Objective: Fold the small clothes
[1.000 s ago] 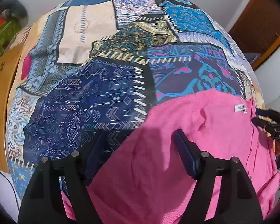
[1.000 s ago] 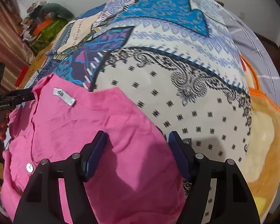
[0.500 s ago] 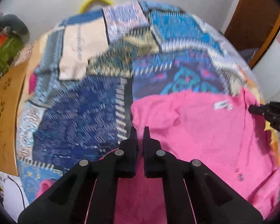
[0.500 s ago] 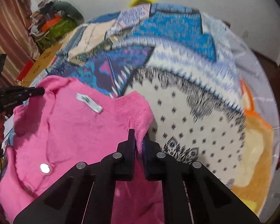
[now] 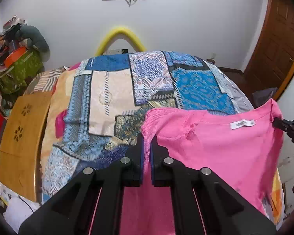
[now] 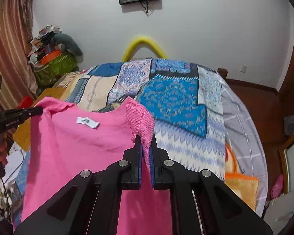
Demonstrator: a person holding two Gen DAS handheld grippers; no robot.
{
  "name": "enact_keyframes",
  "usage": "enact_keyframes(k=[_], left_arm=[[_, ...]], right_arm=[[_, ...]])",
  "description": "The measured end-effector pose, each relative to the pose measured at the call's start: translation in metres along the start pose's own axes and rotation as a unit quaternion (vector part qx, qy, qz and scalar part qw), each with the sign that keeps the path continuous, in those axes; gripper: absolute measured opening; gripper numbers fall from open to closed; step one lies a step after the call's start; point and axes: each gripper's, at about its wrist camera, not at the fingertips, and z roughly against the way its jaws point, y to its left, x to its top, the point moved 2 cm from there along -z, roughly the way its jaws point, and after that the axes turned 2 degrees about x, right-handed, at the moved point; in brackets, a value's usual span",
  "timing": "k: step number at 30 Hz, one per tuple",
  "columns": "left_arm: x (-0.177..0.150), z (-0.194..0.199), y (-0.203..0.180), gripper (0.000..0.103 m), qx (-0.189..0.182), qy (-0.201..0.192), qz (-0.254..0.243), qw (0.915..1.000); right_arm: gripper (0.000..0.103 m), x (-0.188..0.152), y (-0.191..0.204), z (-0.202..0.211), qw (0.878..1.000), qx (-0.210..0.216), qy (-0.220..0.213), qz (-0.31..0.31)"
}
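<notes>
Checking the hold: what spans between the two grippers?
The pink knit top, held taut between left gripper and right gripper; both wrist views show it.

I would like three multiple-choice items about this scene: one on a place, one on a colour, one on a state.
1. Where is the white label on the garment?
A. near the neckline, between the two gripped corners
B. on the bottom hem
C. on a sleeve cuff

2. What colour is the garment?
A. blue
B. pink
C. yellow

3. How is the left tool?
A. open above the bed
B. shut on nothing
C. shut on the garment

Answers:
A, the white label sits by the top edge.
B, the pink garment shows it.
C, the left tool pinches knit fabric.
</notes>
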Motion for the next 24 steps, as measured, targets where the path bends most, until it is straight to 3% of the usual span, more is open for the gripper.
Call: enact_keyframes(k=[5, 14, 21, 24], left_arm=[[0.006, -0.036, 0.006, 0.004, 0.005, 0.018, 0.007, 0.9998], [-0.035, -0.128, 0.001, 0.004, 0.011, 0.105, -0.012, 0.9943], [-0.046, -0.146, 0.005, 0.007, 0.012, 0.125, -0.012, 0.9921], [-0.041, -0.137, 0.016, 0.011, 0.014, 0.124, 0.006, 0.9922]], right_arm=[[0.006, 0.007, -0.008, -0.033, 1.000, -0.015, 0.015, -0.006], [0.006, -0.034, -0.027, -0.105, 0.996, -0.009, 0.090, -0.021], [0.007, -0.049, -0.031, -0.115, 0.994, -0.005, 0.110, -0.028], [0.014, -0.045, -0.024, -0.105, 0.994, -0.023, 0.108, -0.008]])
